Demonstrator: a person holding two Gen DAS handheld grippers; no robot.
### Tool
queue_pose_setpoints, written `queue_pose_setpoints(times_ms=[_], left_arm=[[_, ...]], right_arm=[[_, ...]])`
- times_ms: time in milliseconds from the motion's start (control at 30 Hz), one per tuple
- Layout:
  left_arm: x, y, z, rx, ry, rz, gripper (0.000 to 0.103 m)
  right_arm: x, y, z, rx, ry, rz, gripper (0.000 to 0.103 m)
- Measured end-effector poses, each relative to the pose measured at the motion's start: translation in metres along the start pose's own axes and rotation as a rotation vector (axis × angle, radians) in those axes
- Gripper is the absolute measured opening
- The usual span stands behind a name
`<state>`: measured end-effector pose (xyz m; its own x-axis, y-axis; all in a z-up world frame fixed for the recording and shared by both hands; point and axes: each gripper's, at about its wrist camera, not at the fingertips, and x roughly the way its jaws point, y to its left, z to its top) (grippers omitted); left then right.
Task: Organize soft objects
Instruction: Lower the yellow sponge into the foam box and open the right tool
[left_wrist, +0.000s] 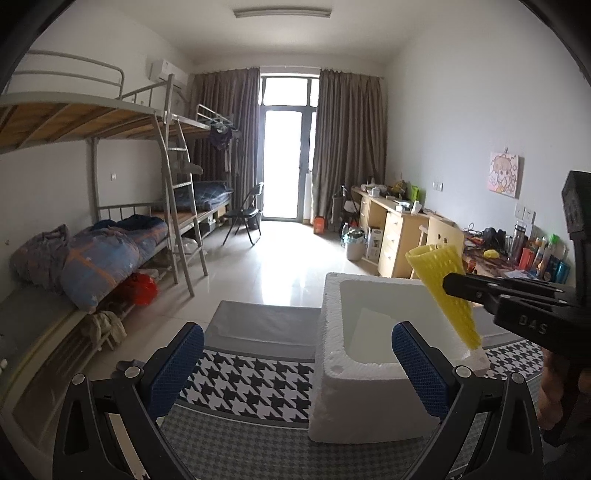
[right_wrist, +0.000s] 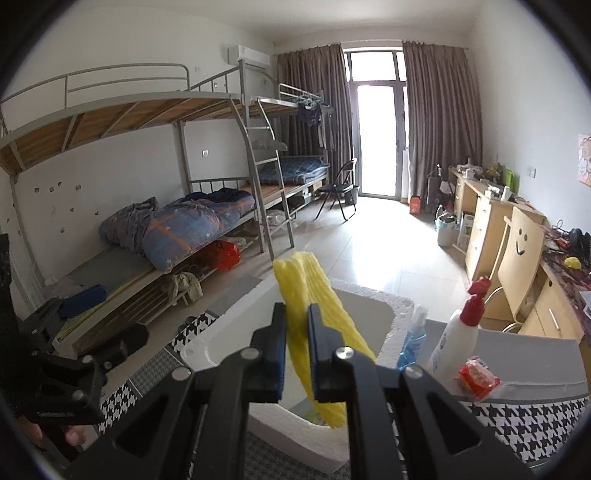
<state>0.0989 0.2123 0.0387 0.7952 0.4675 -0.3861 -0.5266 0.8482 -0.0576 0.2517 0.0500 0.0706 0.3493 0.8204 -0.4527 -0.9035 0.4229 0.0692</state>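
Note:
My right gripper (right_wrist: 296, 332) is shut on a yellow foam net sleeve (right_wrist: 314, 295) and holds it tilted above a white styrofoam box (right_wrist: 399, 314). In the left wrist view the sleeve (left_wrist: 443, 280) hangs over the box (left_wrist: 332, 332), its lower end touching the box's right rim, with the right gripper (left_wrist: 448, 284) coming in from the right. My left gripper (left_wrist: 295, 365) is open and empty, its blue pads either side of the box's near wall. The box stands on a houndstooth cloth (left_wrist: 251, 380).
A spray bottle (right_wrist: 412, 339), a white bottle with a red cap (right_wrist: 458, 339) and a red packet (right_wrist: 478, 376) stand right of the box. Bunk beds (left_wrist: 110, 240) line the left wall, desks (left_wrist: 402, 229) the right, tiled floor between.

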Motion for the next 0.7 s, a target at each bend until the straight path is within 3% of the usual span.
queue_pose_setpoints(times_ms=[267,300,333,400,700], left_arm=[[-0.005,0.009,-0.005,-0.018,0.007,0.007,0.102],[-0.005,0.009,-0.006,-0.017,0.007,0.005,0.102],[-0.006,0.009,-0.006,-0.017,0.007,0.005,0.102],[-0.006,0.009,-0.007,-0.015,0.008,0.004,0.102],[-0.008,0.010,-0.010,-0.027,0.010,0.010,0.102]], right_arm=[[0.022,-0.004,0.001,0.011,0.050,0.000,0.014],[0.023,-0.005,0.000,0.007,0.062,0.000,0.024],[0.025,-0.004,-0.001,0.005,0.077,-0.012,0.046],[0.023,-0.002,-0.002,0.011,0.066,-0.025,0.067],[0.008,-0.002,-0.004,0.009,0.037,-0.034,0.067]])
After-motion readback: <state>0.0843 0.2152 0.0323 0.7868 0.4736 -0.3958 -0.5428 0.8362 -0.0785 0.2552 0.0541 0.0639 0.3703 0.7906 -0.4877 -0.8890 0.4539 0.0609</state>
